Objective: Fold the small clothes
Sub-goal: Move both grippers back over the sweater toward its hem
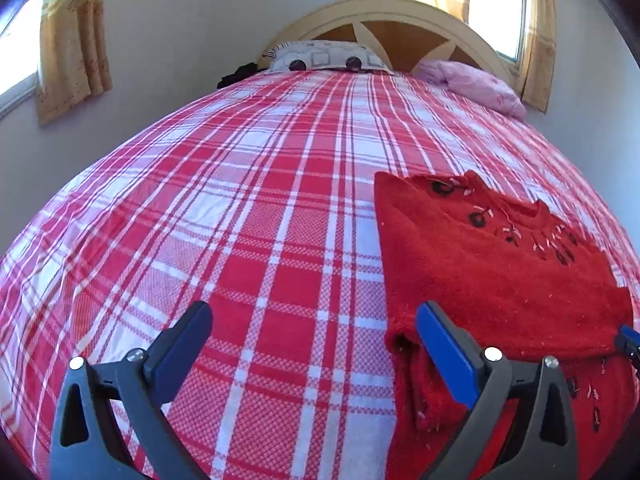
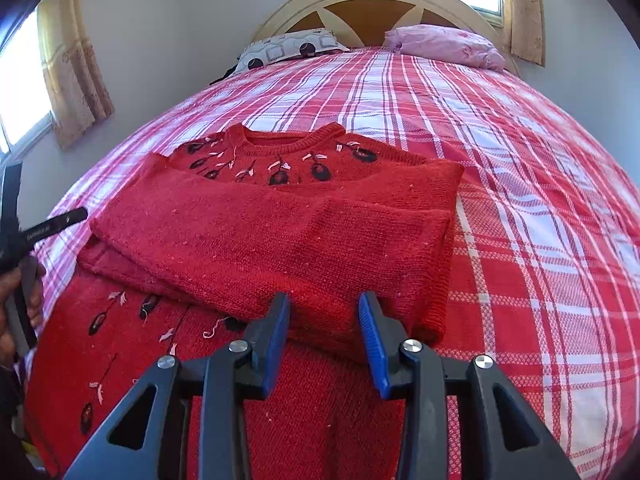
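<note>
red sweater (image 2: 256, 240) half-folded on the near plaid bedspread (image 1: 240, 200)

left gripper (image 1: 316, 344) spread wide, empty; right gripper (image 2: 324, 332) parted over the sweater, pinching nothing. lettering on the left tool unreadable. patterned pillow (image 2: 288, 46) and pink pillow (image 2: 444, 44) far off.

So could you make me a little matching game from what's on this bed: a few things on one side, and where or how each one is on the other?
Things:
1. red sweater
2. pink pillow
3. patterned pillow
4. left gripper

Descriptions:
A. at the headboard, left side of both views
B. jaws wide apart, nothing between them
C. sleeves folded across its front
D. at the headboard, right side of both views

Pairs: 1-C, 2-D, 3-A, 4-B
</note>
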A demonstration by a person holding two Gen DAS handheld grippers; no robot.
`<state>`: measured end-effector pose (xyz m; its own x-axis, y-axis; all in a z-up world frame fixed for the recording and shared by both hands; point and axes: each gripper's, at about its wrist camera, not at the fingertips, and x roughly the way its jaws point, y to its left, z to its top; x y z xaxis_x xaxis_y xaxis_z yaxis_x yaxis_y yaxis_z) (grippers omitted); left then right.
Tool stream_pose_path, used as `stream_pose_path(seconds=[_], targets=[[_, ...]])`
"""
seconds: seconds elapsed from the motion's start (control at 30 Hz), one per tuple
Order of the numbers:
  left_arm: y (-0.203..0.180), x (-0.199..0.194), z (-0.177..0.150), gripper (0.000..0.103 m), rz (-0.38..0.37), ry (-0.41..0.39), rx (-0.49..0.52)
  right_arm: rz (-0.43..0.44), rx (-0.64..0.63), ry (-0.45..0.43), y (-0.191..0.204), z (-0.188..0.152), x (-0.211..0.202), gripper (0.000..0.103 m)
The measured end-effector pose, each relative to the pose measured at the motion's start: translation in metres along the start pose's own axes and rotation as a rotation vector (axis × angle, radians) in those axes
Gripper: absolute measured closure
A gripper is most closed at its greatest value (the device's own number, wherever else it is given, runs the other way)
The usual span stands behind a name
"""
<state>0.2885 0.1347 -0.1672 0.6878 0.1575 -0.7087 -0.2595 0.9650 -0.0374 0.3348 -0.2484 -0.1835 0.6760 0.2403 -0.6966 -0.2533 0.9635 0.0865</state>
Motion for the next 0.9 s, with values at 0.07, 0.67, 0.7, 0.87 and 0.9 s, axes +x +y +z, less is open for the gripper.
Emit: stream_pose_path(seconds=[0.07,0.67,0.7,0.87,0.9], targets=[[-0.009,0.002,0.005,0.000,0.013,-0.011,0.033,-0.018,-0.022,-0.002,0.005,-0.001,-0.001,0.063],[-0.005,0.038,-0.002,0.000,0.108,0.080,0.083,-0.023,-0.077,-0.009,0.019,-0.013,-0.003,0.044],[-0.006,0.039,-0.002,0.000,0.110,0.080,0.086,-0.028,-0.082,-0.008,0.020,-0.013,-0.002,0.043],[-0.008,0.037,-0.004,0.000,0.118,0.073,0.092,-0.018,-0.092,0.001,0.023,-0.015,-0.001,0.038],[-0.008,0.038,-0.004,0.000,0.117,0.074,0.091,-0.018,-0.092,0.003,0.023,-0.015,-0.002,0.038]])
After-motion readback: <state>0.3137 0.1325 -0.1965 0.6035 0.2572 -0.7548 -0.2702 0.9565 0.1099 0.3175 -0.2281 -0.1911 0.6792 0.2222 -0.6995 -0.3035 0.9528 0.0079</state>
